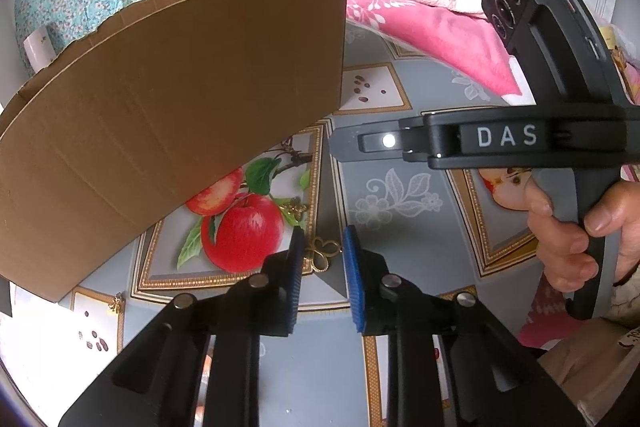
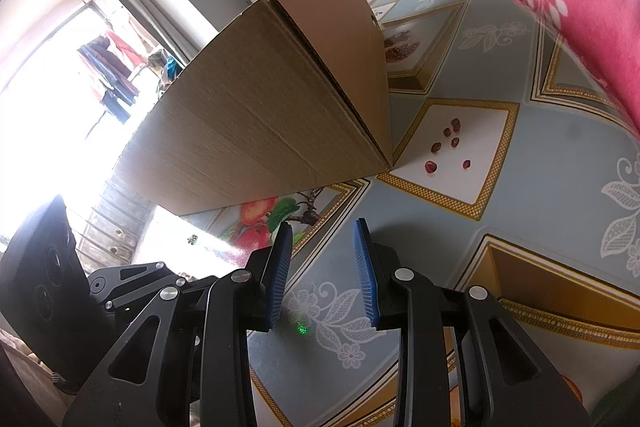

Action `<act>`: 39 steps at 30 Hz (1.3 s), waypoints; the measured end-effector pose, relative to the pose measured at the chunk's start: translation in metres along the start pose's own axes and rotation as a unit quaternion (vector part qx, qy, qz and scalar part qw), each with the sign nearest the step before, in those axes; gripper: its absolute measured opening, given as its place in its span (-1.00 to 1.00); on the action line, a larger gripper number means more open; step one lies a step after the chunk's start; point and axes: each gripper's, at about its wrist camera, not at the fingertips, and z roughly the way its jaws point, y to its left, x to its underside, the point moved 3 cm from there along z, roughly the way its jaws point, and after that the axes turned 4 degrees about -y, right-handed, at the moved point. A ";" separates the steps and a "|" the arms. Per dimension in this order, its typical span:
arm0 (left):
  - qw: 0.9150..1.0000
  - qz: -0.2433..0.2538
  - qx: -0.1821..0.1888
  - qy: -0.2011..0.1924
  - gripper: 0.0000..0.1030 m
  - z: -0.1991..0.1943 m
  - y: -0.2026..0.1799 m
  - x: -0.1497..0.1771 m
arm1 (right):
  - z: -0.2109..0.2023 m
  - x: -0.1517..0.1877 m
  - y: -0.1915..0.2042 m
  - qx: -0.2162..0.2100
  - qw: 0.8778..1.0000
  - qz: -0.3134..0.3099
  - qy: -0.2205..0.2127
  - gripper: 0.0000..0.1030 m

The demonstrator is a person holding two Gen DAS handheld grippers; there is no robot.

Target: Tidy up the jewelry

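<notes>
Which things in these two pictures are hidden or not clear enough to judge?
- Box inside: both views show outer walls only.
- Gold clover jewelry: left view, partly behind the left tongs; grip unclear.
- Small gold piece: left view, too small to identify.
- Right view: window glare washes out the left side.

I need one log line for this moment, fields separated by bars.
left claw open above gold flower jewelry | right claw open, empty | cardboard box on table
</notes>
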 end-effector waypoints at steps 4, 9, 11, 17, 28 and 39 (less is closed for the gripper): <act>1.000 -0.004 -0.001 -0.005 -0.62 -0.004 0.002 0.000 | 0.001 -0.001 0.000 0.002 1.000 -0.003 0.002 -0.45; 0.999 -0.020 -0.014 -0.021 -0.62 -0.018 0.014 -0.002 | -0.001 -0.004 0.002 0.018 1.000 -0.019 0.008 -0.43; 0.999 -0.031 -0.023 -0.030 -0.62 -0.025 0.021 -0.002 | -0.002 -0.004 0.003 0.023 0.999 -0.026 0.011 -0.40; 0.995 -0.067 -0.049 -0.059 -0.62 -0.049 0.047 -0.004 | 0.002 -0.001 0.018 0.017 0.998 -0.055 0.027 -0.40; 0.990 -0.108 -0.050 -0.075 -0.62 -0.062 0.071 0.002 | 0.021 0.003 0.067 0.015 0.964 -0.257 0.070 -0.40; 0.988 -0.117 -0.043 -0.087 -0.62 -0.066 0.076 0.005 | 0.044 0.011 0.090 0.012 0.915 -0.386 0.120 -0.41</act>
